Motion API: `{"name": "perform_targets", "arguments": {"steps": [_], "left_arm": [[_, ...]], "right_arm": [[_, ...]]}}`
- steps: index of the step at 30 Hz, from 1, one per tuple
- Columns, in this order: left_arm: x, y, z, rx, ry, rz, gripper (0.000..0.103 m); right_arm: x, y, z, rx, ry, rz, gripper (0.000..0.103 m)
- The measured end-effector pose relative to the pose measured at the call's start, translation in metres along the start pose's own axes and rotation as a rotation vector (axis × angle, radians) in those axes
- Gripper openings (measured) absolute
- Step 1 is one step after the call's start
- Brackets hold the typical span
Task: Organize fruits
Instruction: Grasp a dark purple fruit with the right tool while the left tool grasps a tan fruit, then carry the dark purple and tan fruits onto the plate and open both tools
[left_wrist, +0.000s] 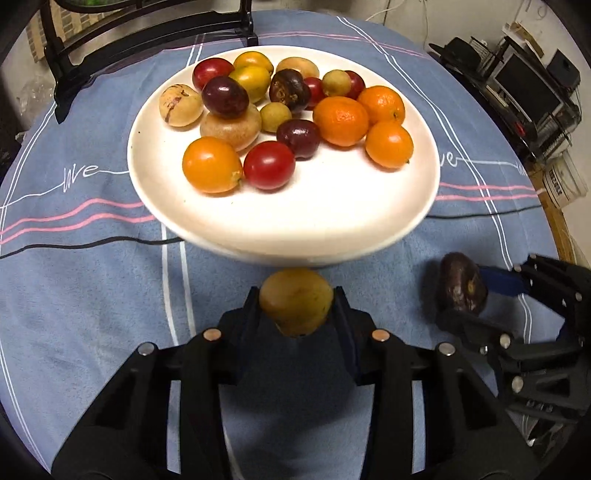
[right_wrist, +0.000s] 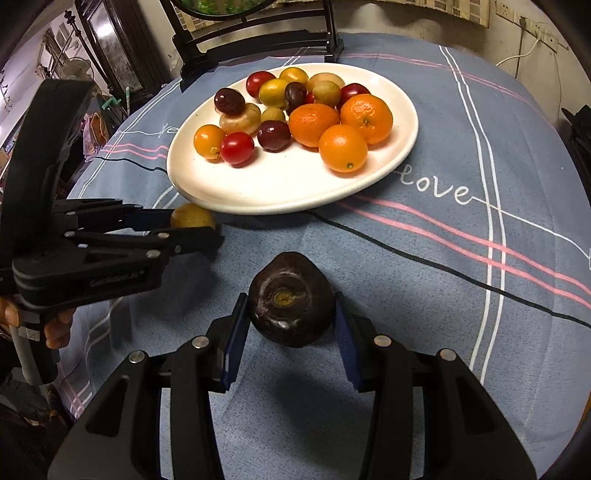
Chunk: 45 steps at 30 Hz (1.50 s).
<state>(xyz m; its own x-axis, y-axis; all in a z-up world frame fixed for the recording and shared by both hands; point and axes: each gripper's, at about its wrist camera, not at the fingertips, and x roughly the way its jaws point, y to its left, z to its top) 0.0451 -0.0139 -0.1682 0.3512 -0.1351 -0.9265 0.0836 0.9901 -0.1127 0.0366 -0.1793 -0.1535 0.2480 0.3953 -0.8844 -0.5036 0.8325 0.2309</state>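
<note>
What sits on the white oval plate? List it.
On the white oval plate: three orange mandarins, red tomatoes, dark purple, yellow and tan fruits. Anything beneath the heap is hidden.

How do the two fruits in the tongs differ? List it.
1. The left fruit is yellow-green; the right fruit is dark purple-brown.
2. The left fruit is smooth; the right fruit is wrinkled.
3. The left fruit sits right by the plate; the right fruit is farther off.
Shared: both are roundish, clamped in tongs, off the plate.
</note>
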Motion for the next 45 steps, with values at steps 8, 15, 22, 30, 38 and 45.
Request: {"name": "perform_targets", "arguments": {"steps": [8,15,22,30,38,45], "left_arm": [[-0.024,0.009,-0.019,-0.010,-0.023,0.015,0.039],[-0.054,0.009,-0.026,-0.003,-0.075,0.035,0.039],[-0.075,0.000,-0.029,0.023,-0.117,0.041,0.039],[-0.093,-0.009,-0.030,0.070,-0.150,0.056,0.039],[-0.102,-0.009,-0.025,0.090,-0.169,0.060,0.039],[-0.110,-0.004,-0.002,0.107,-0.205,0.066,0.039]], "right_arm": [[-0.003,0.010,-0.004,-0.015,0.005,0.018,0.045],[-0.016,0.026,-0.011,-0.032,-0.018,0.031,0.045],[-0.033,0.036,-0.016,-0.023,-0.050,0.047,0.045],[-0.044,0.045,-0.023,-0.017,-0.066,0.056,0.045],[-0.046,0.052,-0.021,-0.012,-0.076,0.068,0.045],[-0.065,0.054,0.009,-0.039,-0.143,0.045,0.045]]}}
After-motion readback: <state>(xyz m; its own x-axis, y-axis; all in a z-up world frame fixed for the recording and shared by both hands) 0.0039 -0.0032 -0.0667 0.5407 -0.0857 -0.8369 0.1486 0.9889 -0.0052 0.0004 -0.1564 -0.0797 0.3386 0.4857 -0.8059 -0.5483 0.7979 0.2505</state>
